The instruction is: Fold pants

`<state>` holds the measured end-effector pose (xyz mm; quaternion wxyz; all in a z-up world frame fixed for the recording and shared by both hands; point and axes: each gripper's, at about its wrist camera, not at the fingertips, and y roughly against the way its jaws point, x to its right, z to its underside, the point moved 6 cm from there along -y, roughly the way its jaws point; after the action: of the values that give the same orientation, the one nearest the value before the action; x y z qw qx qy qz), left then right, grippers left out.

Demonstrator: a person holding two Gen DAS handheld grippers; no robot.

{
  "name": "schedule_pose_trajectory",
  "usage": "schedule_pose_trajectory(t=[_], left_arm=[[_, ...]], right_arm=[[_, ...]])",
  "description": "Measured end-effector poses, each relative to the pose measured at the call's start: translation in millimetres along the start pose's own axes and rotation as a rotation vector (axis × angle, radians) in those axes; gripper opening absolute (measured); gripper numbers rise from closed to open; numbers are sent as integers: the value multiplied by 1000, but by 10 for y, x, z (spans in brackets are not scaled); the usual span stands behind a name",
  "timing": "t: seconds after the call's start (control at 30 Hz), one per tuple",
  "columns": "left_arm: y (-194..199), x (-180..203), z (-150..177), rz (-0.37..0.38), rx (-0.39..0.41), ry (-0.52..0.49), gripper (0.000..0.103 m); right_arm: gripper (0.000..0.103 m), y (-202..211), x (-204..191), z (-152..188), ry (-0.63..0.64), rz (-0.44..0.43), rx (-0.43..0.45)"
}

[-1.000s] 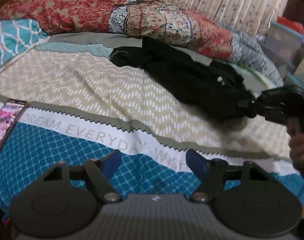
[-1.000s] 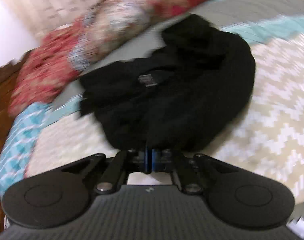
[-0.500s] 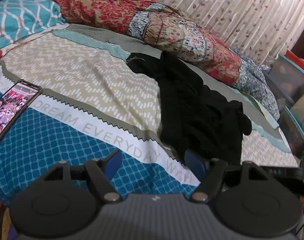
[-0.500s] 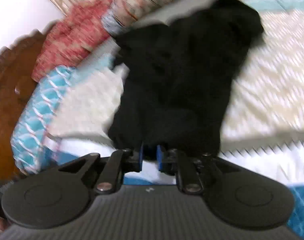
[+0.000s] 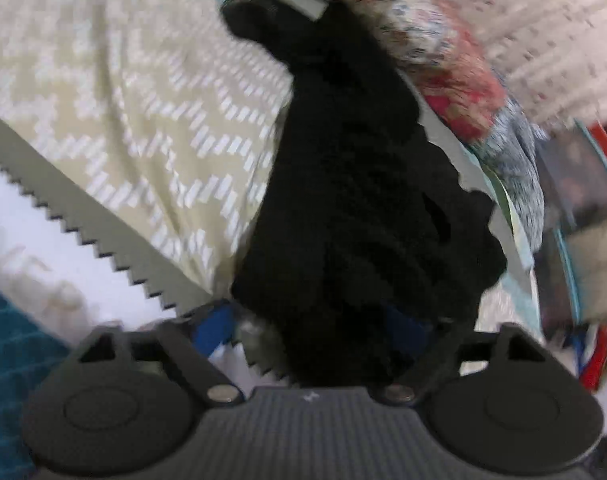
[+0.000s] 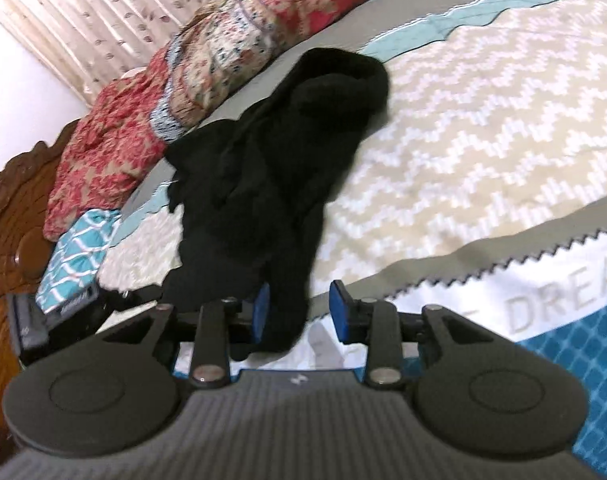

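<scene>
Bedspread (image 6: 483, 128) lettered "DREA", under black pants (image 6: 271, 152)

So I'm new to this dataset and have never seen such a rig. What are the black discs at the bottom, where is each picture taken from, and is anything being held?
There is no robot here: a person holds a pair of hand tongs in each hand, each carrying a wide-angle camera that looks forward along its two blue-tipped fingers. The black discs are part of the tool itself. One picture comes from the left tongs, the other from the right tongs. Both look at crumpled black pants on a patterned bedspread, with a red floral quilt behind. Both pairs of tongs are open, with the near end of the pants lying between their fingers, so nothing is gripped.
</scene>
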<state>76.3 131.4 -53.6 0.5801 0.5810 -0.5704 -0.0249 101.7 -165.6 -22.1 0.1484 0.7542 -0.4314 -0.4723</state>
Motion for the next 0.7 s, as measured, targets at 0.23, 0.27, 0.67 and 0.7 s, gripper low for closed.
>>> schedule_pose_trajectory(t=[0.23,0.27,0.67,0.7], left_arm=[[743,-153,-121,3,129,17,18],[1007,-230,-133,1,177,20,18],[1505,-677,378,-100,181,111,18],[1485,-626,410,-112,181,88,18]], right_arm=[[38,-261,129,-572,-15,48,102],[39,-333,144,-681,-28,61,117],[15,-1334,-5,-954,84,207,116],[12,-1284,-58,-992,92,225,128]])
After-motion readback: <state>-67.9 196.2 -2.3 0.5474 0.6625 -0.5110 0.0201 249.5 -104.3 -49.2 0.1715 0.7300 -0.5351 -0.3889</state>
